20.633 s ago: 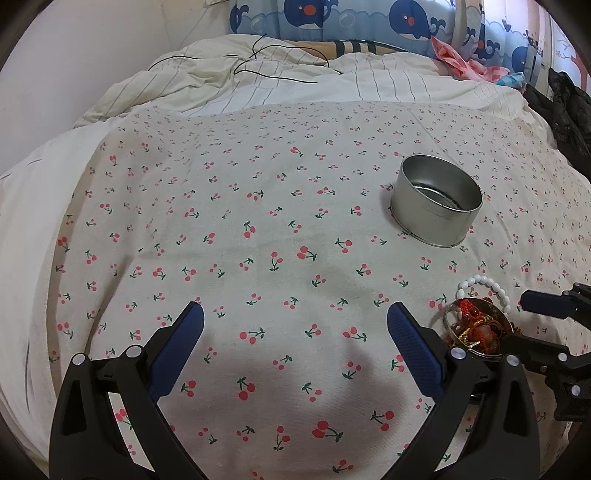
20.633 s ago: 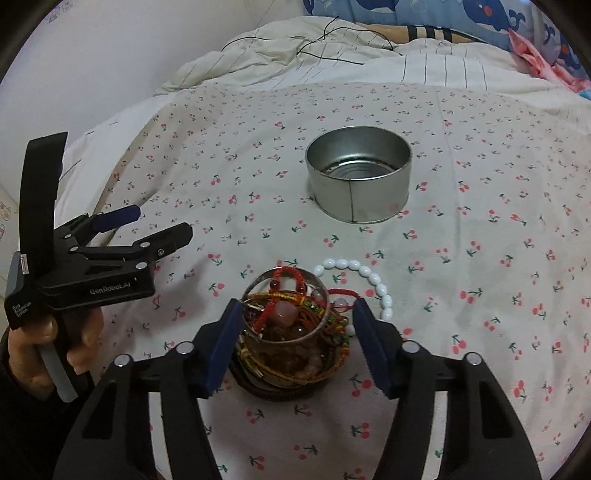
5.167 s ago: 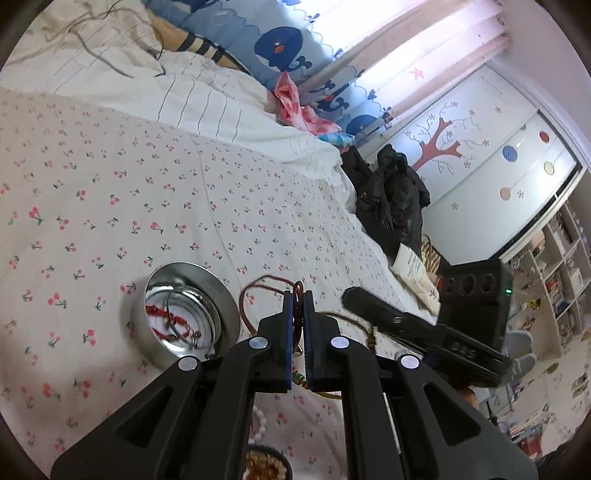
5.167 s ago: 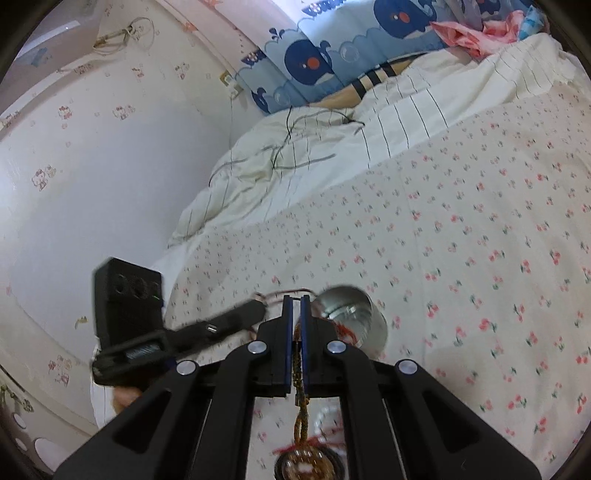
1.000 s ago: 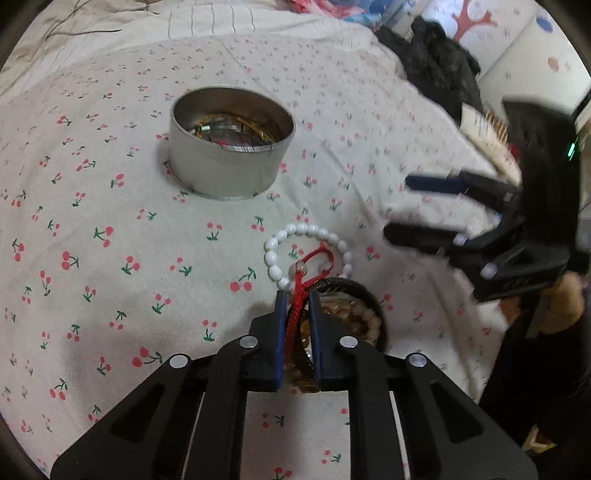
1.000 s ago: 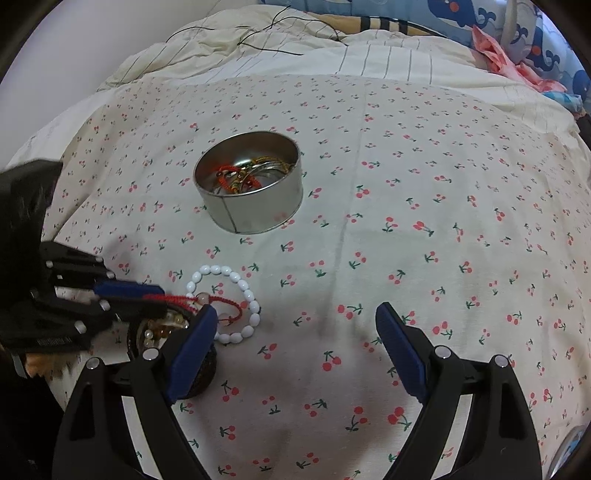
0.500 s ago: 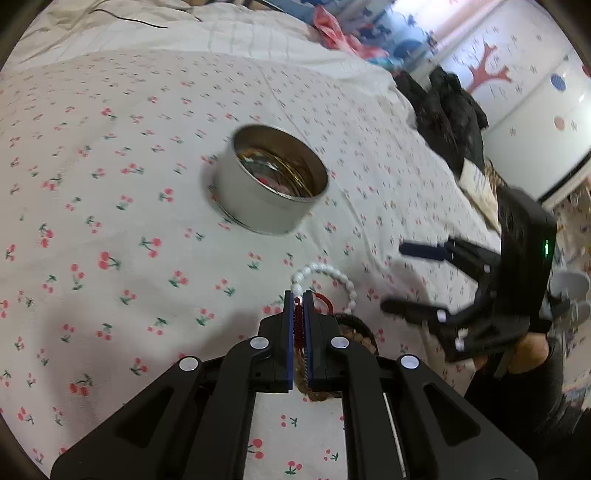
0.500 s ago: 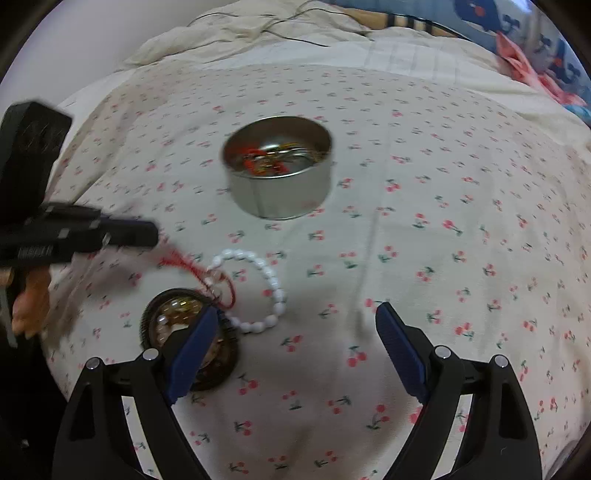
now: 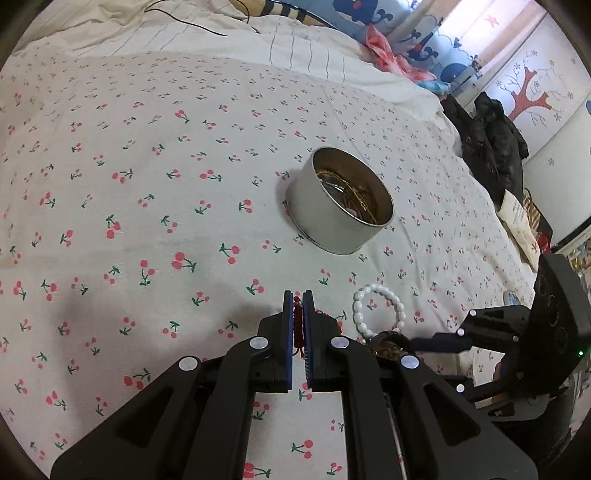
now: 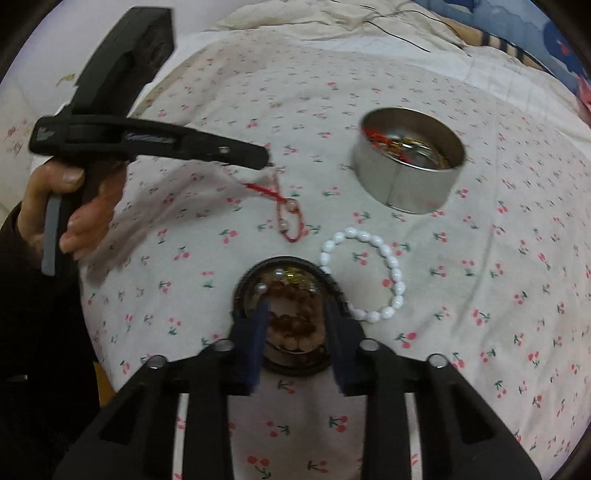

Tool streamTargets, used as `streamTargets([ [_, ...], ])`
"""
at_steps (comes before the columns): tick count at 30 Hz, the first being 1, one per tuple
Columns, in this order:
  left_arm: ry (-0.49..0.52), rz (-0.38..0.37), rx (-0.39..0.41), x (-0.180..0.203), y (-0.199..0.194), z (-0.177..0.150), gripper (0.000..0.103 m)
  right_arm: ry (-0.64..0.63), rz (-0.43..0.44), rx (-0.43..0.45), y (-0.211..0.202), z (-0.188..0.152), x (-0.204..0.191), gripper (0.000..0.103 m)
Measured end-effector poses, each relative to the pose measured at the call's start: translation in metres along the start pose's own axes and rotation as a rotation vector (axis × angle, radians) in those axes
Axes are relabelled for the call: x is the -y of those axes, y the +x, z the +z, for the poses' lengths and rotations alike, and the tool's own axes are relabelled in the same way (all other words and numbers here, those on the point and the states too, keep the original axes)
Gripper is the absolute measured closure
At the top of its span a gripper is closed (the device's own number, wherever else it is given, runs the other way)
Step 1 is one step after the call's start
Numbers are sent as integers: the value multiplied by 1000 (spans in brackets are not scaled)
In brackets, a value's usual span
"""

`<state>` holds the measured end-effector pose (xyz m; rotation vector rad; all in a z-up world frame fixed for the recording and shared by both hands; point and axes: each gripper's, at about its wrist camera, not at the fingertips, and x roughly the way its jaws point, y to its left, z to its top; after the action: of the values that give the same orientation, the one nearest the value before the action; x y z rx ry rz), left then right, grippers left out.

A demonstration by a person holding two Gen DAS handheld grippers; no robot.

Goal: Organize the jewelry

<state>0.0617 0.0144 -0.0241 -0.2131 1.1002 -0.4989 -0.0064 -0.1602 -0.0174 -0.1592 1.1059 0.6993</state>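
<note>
Left gripper [image 9: 298, 325] is clamped tight on a braided red cord bracelet [image 10: 286, 212]. Right gripper [image 10: 295, 325] is closing around the round dark jar [image 10: 288, 321] of beads, with the glossy white bead bracelet [image 10: 369, 275] beside it, round metal tin [image 10: 408, 162] beyond.

The bedsheet [image 10: 461, 302] carries everything. In the right wrist view the tin [image 10: 408, 173] sits toward the far right with bracelets [image 10: 402, 144] lying inside it; nearer the camera and to its left the bead bracelet [image 10: 364, 275] lies flat, its lower left edge touching the rim of the small dish [image 10: 291, 314], which stands nearest — between the fingers of the right gripper [image 10: 295, 332]. The corded bracelet [image 10: 286, 210] hangs behind the dish and left of the bead bracelet, strung from the tips of the left gripper [image 10: 264, 158], which reaches in from the left — the tin is well apart to its right. A rumpled quilt [image 10: 332, 22] lies behind, at the far edge.
</note>
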Motion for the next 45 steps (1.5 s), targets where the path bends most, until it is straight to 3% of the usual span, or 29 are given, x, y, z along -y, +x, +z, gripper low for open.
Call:
streamTargets([
  [9, 8, 6, -16, 2, 4, -3, 98, -23, -66, -40, 23, 2, -5, 75],
  [11, 10, 8, -18, 3, 5, -3, 98, -46, -99, -39, 25, 4, -9, 89],
  [13, 11, 9, -18, 3, 5, -3, 98, -61, -107, -29, 23, 5, -12, 91],
  [22, 14, 11, -20, 2, 5, -4, 98, 45, 41, 116, -19, 11, 7, 92],
  [31, 16, 16, -28, 2, 5, -5, 98, 157, 184, 195, -41, 11, 21, 91],
  [36, 9, 32, -42, -1, 7, -7, 97, 248, 195, 252, -56, 10, 49, 91],
  [39, -8, 46, -61, -6, 10, -8, 81, 317, 66, 230, -55, 6, 69, 91],
  [41, -20, 66, -62, -10, 12, -9, 64, 363, -24, 201, -49, 1, 82, 91],
  [45, 22, 96, -88, -4, 20, -12, 50, 439, -128, 140, -38, -10, 107, 91],
])
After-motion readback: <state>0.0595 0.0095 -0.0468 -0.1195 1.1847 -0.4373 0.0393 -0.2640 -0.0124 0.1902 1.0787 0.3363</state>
